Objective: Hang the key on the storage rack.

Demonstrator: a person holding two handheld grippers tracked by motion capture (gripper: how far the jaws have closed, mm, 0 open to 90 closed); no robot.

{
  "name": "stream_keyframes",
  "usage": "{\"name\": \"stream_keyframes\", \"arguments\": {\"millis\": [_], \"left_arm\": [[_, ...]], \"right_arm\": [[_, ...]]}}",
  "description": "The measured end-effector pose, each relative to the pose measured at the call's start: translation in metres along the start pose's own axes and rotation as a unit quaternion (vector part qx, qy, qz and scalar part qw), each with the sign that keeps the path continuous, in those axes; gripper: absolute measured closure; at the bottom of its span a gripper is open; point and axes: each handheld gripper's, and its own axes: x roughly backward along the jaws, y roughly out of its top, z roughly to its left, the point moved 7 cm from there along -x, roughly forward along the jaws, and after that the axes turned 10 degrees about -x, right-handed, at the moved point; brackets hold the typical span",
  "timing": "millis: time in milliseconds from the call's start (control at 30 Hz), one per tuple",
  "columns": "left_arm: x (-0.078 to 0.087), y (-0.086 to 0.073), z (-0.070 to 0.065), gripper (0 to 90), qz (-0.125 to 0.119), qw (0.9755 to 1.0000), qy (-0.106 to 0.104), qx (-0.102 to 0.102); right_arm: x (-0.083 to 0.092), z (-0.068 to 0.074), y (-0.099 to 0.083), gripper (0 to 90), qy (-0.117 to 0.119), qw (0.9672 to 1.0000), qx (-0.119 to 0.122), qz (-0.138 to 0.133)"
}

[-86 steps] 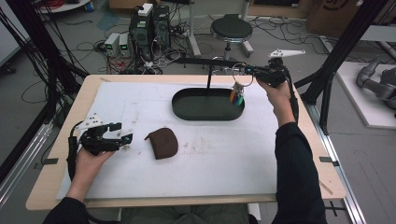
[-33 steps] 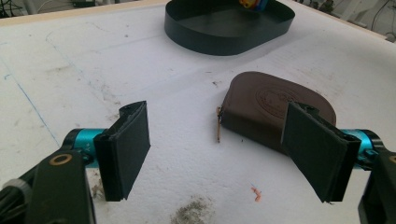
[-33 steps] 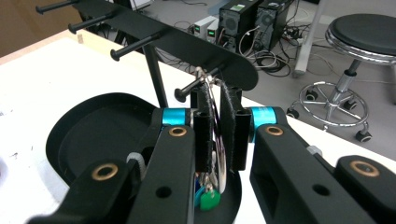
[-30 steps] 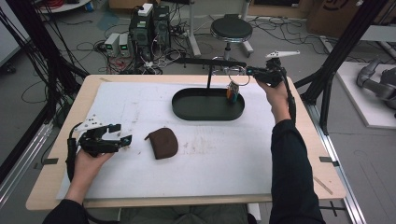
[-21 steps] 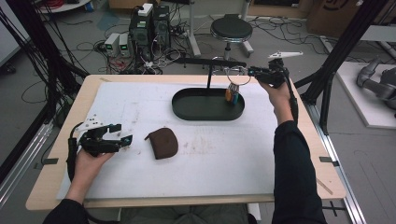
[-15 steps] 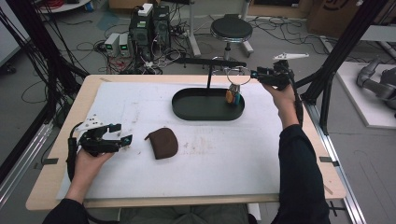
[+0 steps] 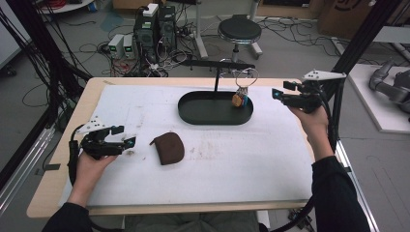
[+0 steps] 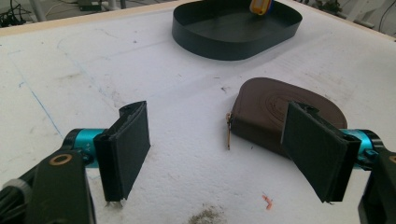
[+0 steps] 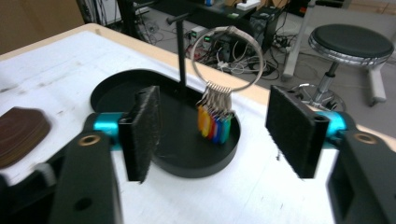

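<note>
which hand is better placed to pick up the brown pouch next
Left. The left gripper rests open beside the brown pouch, its fingers already near it; the right gripper is far off past the tray.

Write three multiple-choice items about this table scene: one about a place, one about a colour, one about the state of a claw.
1. Where does the key ring with its coloured tags hang?
A. from the stand's arm, over the black tray
B. flat on the white mat
C. inside the pouch

2. What colour is the pouch?
A. blue
B. brown
C. yellow

3. How is the right claw?
A. shut on the ring
B. shut on the pouch
C. open, holding nothing

Answers: 1 A, the ring hooks over the arm and the tags dangle above the tray. 2 B, it lies brown on the mat. 3 C, its pads stand apart, away from the ring.
</note>
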Motion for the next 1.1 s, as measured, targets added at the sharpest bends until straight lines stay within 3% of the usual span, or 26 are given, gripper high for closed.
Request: {"name": "stream_keyframes", "arguments": {"millis": [300, 500, 600, 767, 867, 1100], "left_arm": [[0.001, 0.004, 0.006, 23.7, -0.002, 0.9999, 0.014, -0.003], [0.002, 0.011, 0.008, 23.7, -0.012, 0.9993, 0.032, -0.011], [0.001, 0.011, 0.008, 23.7, -0.011, 0.9994, 0.031, -0.014], [-0.003, 0.012, 0.007, 23.7, -0.008, 0.9993, 0.031, -0.017], [-0.005, 0.013, 0.006, 23.7, -0.009, 0.9993, 0.030, -0.020], [-0.010, 0.018, 0.003, 23.7, -0.012, 0.9993, 0.025, -0.023]], "right_arm": [[0.030, 0.021, -0.040, 31.6, 0.015, 0.9990, -0.020, -0.036], [0.026, 0.033, -0.072, 28.2, 0.027, 0.9983, -0.032, -0.040], [0.022, 0.038, -0.085, 27.7, 0.026, 0.9984, -0.028, -0.043], [0.020, 0.039, -0.097, 25.0, 0.020, 0.9983, -0.028, -0.046], [0.017, 0.035, -0.106, 21.6, 0.017, 0.9984, -0.040, -0.037], [0.014, 0.028, -0.118, 20.6, 0.005, 0.9989, -0.039, -0.026]]}}
